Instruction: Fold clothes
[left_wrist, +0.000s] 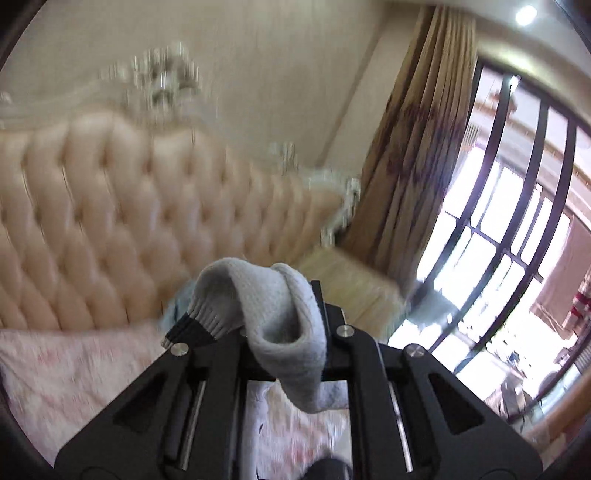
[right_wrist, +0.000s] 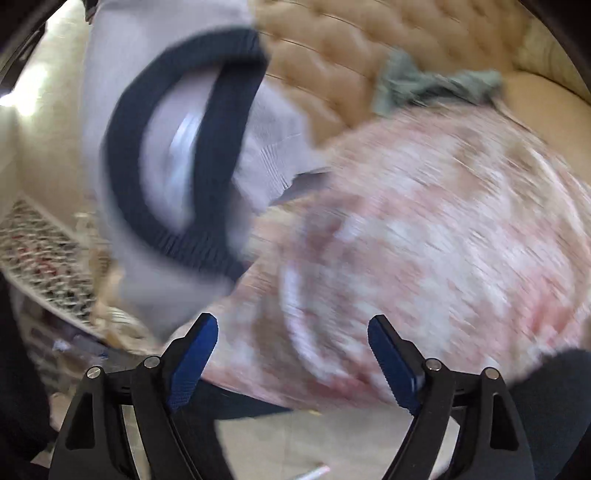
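One grey sock held up over the bed, two grippers in play

The left gripper (left_wrist: 255, 325) is pinched on a single grey sock (left_wrist: 273, 314) with a dark-trimmed cuff, draped over its fingers above the pink floral bedspread (left_wrist: 74, 373); the right gripper (right_wrist: 291, 332) stands spread wide with nothing between its two blue pads (right_wrist: 195, 354), the sock hanging blurred at upper left, one crumpled green cloth (right_wrist: 436, 86) against the tufted headboard (left_wrist: 92, 221)
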